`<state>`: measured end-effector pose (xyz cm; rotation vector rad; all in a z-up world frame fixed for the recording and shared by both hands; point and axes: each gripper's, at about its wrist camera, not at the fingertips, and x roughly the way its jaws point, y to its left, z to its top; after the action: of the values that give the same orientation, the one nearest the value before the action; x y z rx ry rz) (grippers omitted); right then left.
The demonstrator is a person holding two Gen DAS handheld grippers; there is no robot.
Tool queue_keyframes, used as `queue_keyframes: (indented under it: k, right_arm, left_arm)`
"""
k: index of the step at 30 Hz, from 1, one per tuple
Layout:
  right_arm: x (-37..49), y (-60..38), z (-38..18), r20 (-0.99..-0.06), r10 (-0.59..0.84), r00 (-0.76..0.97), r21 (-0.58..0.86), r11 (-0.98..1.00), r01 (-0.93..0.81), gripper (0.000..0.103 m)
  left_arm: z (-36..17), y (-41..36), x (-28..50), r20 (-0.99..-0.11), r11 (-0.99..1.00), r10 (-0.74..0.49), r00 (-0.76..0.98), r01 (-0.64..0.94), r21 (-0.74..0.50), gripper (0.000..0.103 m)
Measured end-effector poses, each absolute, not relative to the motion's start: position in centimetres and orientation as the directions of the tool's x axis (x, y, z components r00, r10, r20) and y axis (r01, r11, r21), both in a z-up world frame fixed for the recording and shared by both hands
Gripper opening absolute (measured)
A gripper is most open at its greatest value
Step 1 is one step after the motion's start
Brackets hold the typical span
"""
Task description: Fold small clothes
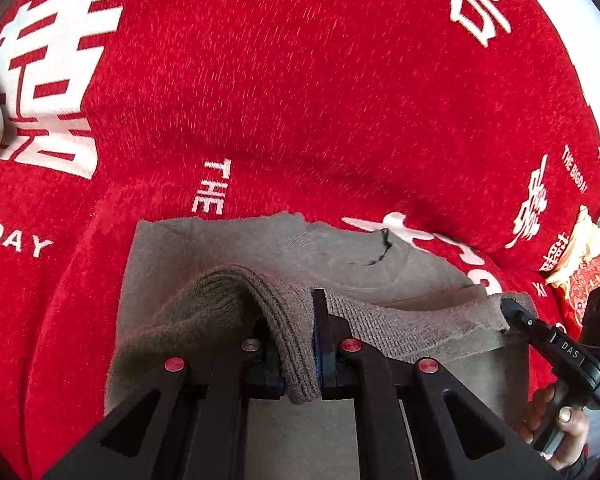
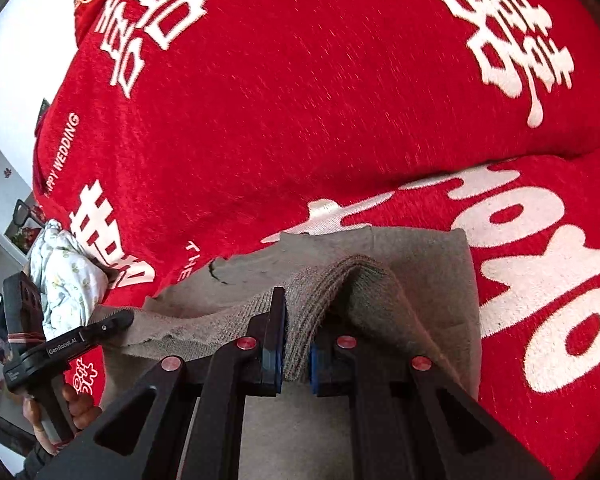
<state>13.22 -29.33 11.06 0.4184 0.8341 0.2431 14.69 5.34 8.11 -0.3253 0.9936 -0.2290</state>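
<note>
A grey-brown knitted garment (image 1: 228, 264) lies on a red blanket (image 1: 300, 100). My left gripper (image 1: 296, 360) is shut on its ribbed hem, lifted off the flat part. My right gripper (image 2: 296, 356) is shut on the same hem farther right, with the cloth bunched between the blue pads. The hem hangs stretched between the two grippers. The right gripper also shows in the left wrist view (image 1: 512, 312), and the left gripper in the right wrist view (image 2: 116, 320). The garment's far edge with a small dark tear (image 2: 216, 272) rests flat.
The red blanket (image 2: 300, 80) with white characters covers the bed. A pale floral bundle (image 2: 64, 276) lies at the blanket's left edge. A red and gold packet (image 1: 580, 268) sits at the right edge. White wall and furniture lie beyond the left side.
</note>
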Motion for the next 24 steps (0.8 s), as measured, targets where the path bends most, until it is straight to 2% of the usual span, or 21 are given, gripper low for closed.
queue_keyframes:
  k: [16, 24]
  right_arm:
    - [16.0, -29.5, 7.8, -0.721, 0.36, 0.592, 0.468, 0.883, 0.034, 0.01]
    - [16.4, -29.7, 6.9, -0.733, 0.368, 0.572, 0.484, 0.873, 0.057, 0.011]
  left_arm:
    - [4.1, 5.4, 17.5, -0.824, 0.928, -0.33, 0.461, -0.002, -0.373, 0.01]
    - [3.1, 5.9, 18.2, -0.831, 0.91, -0.365, 0.419, -0.025, -0.413, 0.011]
